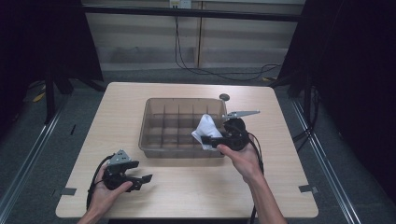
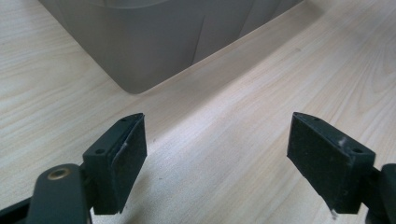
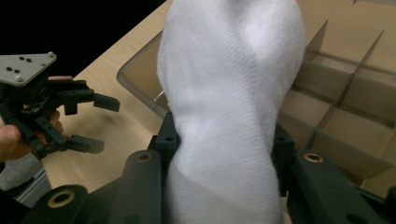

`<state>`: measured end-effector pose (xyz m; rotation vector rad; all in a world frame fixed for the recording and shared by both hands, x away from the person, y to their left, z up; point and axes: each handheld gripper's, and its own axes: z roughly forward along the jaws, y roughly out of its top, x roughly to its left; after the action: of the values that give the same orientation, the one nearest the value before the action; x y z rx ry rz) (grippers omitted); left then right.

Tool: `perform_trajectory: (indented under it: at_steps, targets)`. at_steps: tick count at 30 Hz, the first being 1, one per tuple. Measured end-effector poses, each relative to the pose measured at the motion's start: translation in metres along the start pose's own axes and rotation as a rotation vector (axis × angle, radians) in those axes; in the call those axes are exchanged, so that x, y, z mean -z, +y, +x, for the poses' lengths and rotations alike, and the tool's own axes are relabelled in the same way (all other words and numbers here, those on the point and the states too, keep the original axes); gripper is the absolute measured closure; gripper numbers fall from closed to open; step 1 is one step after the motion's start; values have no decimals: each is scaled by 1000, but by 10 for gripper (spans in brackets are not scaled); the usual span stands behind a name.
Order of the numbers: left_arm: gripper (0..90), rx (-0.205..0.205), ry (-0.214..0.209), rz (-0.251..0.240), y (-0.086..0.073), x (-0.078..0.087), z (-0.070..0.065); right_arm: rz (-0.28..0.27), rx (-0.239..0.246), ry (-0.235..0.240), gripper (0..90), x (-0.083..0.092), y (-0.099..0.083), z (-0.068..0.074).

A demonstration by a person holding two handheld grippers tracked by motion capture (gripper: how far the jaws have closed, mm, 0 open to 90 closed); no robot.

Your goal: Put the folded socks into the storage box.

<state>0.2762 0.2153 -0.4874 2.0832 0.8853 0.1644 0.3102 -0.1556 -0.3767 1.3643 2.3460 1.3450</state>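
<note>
White sock (image 1: pixel 205 129) is the item in play, pinched between the jaws of the right gripper (image 1: pixel 211 141) and held above the right end of the divided bin (image 1: pixel 149 122), over the compartments nearest the table's right edge. From the right gripper view the cloth (image 3: pixel 229 102) bulges up between the two black jaws, bunched and twisted, so the grip looks firm. My read: this is the carry-and-place step, with the sock not yet down in any cell. Next comes lowering it into one compartment, keeping the loose fabric clear of the thin dividers, then letting the jaws spread.

Left gripper (image 1: pixel 140 179) waits near the table's front left corner, jaws wide and holding nothing; its own view shows bare pads (image 2: pixel 128 161) over the wood and the bin's corner (image 2: pixel 135 56) ahead.

Table (image 1: pixel 121 107) is pale wood grain, with a small dark disc (image 1: pixel 224 97) near the far edge. Around it, grey floor, dark curtains at both sides, and cables (image 1: pixel 187 60) trailing down a pale back wall.
</note>
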Motion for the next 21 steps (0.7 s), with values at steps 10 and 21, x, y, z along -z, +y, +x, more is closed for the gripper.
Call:
perform_trajectory:
  at_steps: [10, 21]
  targets:
    - [199, -12, 0, -1, 1, 1, -2, 18, -40, -42, 595, -7, 14, -15]
    - [201, -15, 0, 2, 1, 0, -3, 96, -79, -149, 595, -21, 17, -39]
